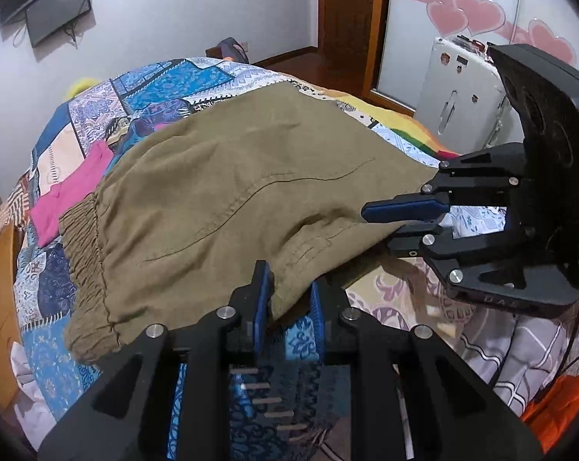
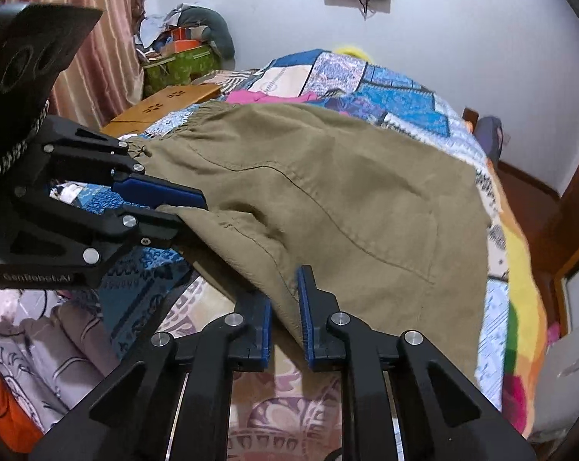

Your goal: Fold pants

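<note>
Olive-brown pants (image 1: pixel 231 192) lie on a patchwork quilt (image 1: pixel 174 77), elastic waistband at the left in the left wrist view. They also show in the right wrist view (image 2: pixel 327 192). My left gripper (image 1: pixel 287 301) has its blue pads around the near hem edge, with a gap between them. My right gripper (image 1: pixel 389 223) is seen from the side, clamped on the same hem further right. In the right wrist view my right gripper (image 2: pixel 285 307) holds the near hem, and my left gripper (image 2: pixel 185 207) pinches the hem at the left.
A pink garment (image 1: pixel 70 192) lies on the quilt beyond the waistband. A wooden bedside table (image 2: pixel 166 103) stands by the bed. A white appliance (image 1: pixel 462 92) stands past the far bed edge. Loose bedding (image 1: pixel 500 357) lies at the near right.
</note>
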